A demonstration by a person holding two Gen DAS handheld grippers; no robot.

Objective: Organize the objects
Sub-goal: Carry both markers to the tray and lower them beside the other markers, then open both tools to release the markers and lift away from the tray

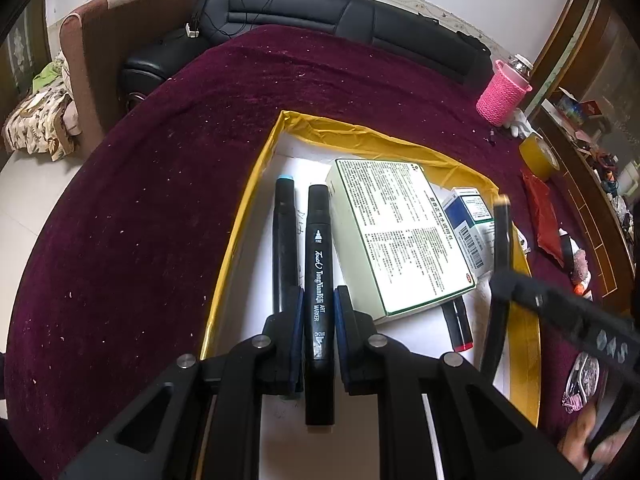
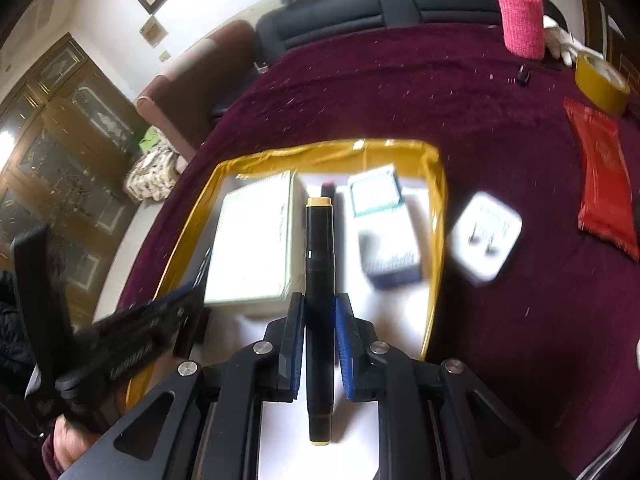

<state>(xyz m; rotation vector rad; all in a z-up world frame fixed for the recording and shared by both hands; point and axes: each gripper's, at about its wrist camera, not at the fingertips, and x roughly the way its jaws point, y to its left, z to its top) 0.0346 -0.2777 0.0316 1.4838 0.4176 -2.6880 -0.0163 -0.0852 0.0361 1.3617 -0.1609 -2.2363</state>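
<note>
The black art marker is clamped lengthwise between the pads of the left gripper, so that it can be laid parallel to the blue-capped marker already lying in the yellow-rimmed tray. The yellow-capped marker is likewise gripped along the fingers of the right gripper, above the tray floor between the white box and the blue-and-white box. A white plug adapter lies outside the tray on the maroon cloth, apparently not yet sorted
</note>
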